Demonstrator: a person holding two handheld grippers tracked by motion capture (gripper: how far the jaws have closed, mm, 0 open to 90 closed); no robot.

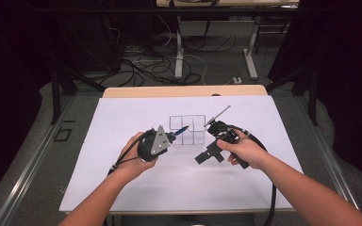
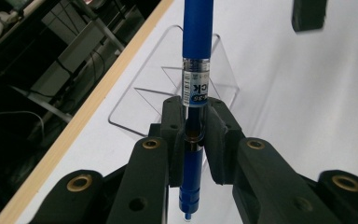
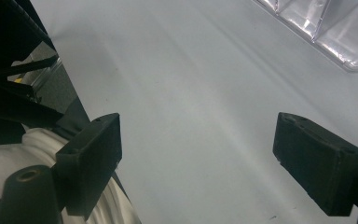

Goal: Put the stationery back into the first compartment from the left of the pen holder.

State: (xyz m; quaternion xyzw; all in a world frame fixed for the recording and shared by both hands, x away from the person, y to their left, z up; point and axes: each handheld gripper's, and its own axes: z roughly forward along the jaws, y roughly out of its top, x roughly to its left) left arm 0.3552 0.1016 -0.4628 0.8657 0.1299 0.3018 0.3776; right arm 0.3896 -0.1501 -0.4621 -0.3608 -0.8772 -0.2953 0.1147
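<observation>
My left gripper (image 1: 173,135) is shut on a blue pen (image 1: 182,130), which points toward a clear plastic divided tray (image 1: 187,121) at the middle of the white table. In the left gripper view the pen (image 2: 196,56) stands clamped between the jaws of the left gripper (image 2: 196,119), its far end over the tray (image 2: 130,109). To the right of the tray, my right gripper (image 1: 209,155) is held in a hand and aims down at the table. The right gripper (image 3: 198,158) is open with nothing between its fingers (image 3: 93,154), above bare white surface, and a corner of the tray (image 3: 326,28) lies beyond.
A white sheet (image 1: 122,155) covers the table, with a wooden edge (image 1: 184,91) at the far side. A thin grey rod (image 1: 218,115) lies or sticks out by the tray's right side. Table legs and cables are on the floor beyond.
</observation>
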